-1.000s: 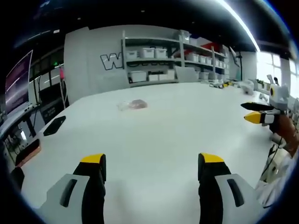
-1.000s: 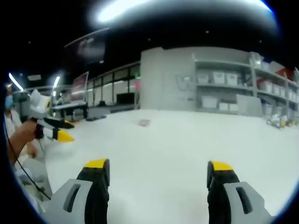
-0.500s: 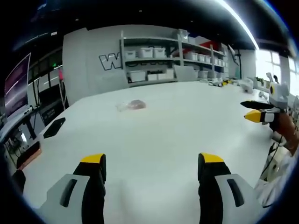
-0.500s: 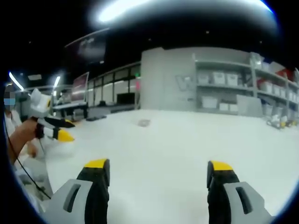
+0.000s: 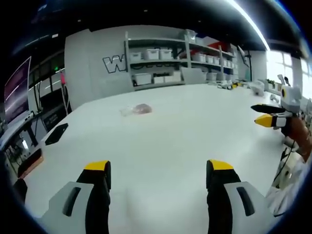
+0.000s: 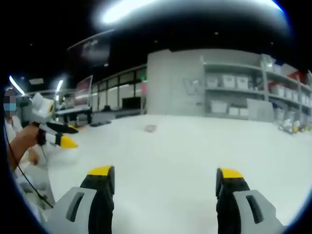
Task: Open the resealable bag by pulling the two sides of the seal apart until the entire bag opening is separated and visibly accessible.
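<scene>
A small clear resealable bag [image 5: 138, 109] with something pinkish inside lies flat on the white table [image 5: 185, 126], far ahead of both grippers. The right gripper view has the bag [image 6: 150, 128] as a tiny patch in the distance. My left gripper [image 5: 158, 171] is open above the near table edge, nothing between its yellow-tipped jaws. My right gripper [image 6: 165, 178] is open too, also with nothing in it. Each gripper appears at the side of the other's view, the right gripper [image 5: 265, 116] held by a hand and the left gripper [image 6: 61, 135] likewise.
Shelves with white bins [image 5: 165, 63] stand behind the table. A dark flat device [image 5: 56, 131] lies near the table's left edge, with another object [image 5: 29, 161] nearer. Small items [image 5: 234, 87] cluster at the far right end. A person [image 6: 12, 141] stands at the left.
</scene>
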A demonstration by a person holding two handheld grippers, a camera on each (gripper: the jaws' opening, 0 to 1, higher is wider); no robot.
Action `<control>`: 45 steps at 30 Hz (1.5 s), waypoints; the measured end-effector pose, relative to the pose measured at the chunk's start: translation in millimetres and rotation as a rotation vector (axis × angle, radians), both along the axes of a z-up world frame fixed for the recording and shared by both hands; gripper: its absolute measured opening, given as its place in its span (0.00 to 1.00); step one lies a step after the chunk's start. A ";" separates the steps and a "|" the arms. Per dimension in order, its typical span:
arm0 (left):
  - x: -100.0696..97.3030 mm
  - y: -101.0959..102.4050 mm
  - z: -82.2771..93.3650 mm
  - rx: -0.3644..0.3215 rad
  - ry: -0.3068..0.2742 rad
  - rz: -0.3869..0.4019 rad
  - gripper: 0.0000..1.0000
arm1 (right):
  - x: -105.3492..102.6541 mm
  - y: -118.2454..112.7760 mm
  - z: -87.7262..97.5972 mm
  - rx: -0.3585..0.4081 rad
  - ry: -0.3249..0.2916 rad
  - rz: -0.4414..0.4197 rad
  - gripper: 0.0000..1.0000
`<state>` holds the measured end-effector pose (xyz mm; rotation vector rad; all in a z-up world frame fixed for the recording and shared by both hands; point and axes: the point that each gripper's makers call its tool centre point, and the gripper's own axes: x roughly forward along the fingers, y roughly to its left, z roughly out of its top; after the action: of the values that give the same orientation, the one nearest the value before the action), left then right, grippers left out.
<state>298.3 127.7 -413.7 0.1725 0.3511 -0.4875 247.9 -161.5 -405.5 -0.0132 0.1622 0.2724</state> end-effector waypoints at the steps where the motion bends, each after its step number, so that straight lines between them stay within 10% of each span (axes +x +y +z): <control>1: 0.0 0.2 -0.2 0.000 0.000 0.001 0.79 | -0.1 -0.2 -0.3 0.000 0.000 -0.001 0.86; 45: -4.8 9.9 -6.5 -0.021 0.000 0.019 0.78 | 1.4 10.9 0.8 -0.007 0.002 0.016 0.85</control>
<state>293.5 137.6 -420.2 0.1484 0.3471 -0.4726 249.2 -150.6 -404.7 -0.0212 0.1646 0.2875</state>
